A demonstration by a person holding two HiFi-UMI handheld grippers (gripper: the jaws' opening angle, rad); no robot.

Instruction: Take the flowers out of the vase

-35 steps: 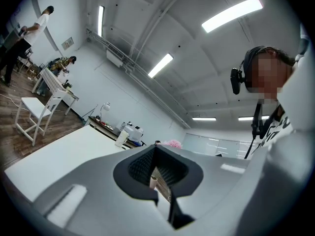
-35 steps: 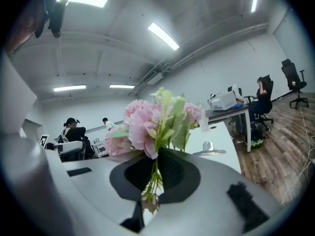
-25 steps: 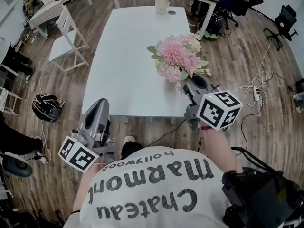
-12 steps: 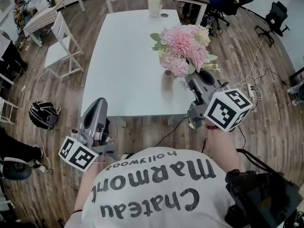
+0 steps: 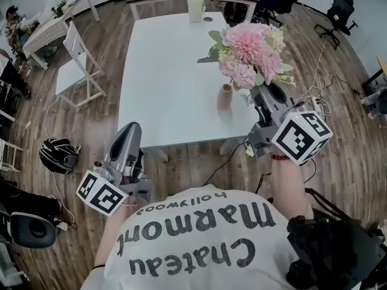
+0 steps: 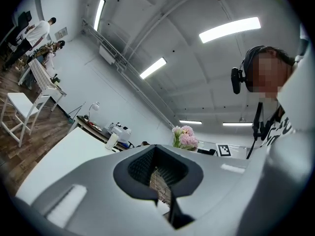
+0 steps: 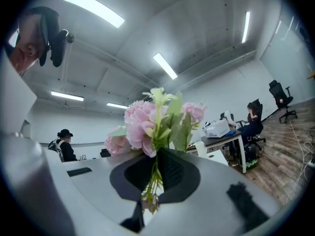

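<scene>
The right gripper (image 5: 260,96) is clenched on the stems of the flowers (image 5: 251,50), whose long axis runs upright from the jaws, over the table's (image 5: 169,89) right side. The vase (image 5: 225,98) stands just left of the jaws and lower (stem ends look clear of its mouth, I judge). Blooms are pink, leaves pale green. The left gripper (image 5: 133,130), closed and empty, hangs beyond the near edge, well apart.

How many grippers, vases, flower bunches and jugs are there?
Hand-held grippers: 2 (left hand-held gripper, right hand-held gripper)
Vase: 1
Flower bunch: 1
Jug: 1
Total: 5
</scene>
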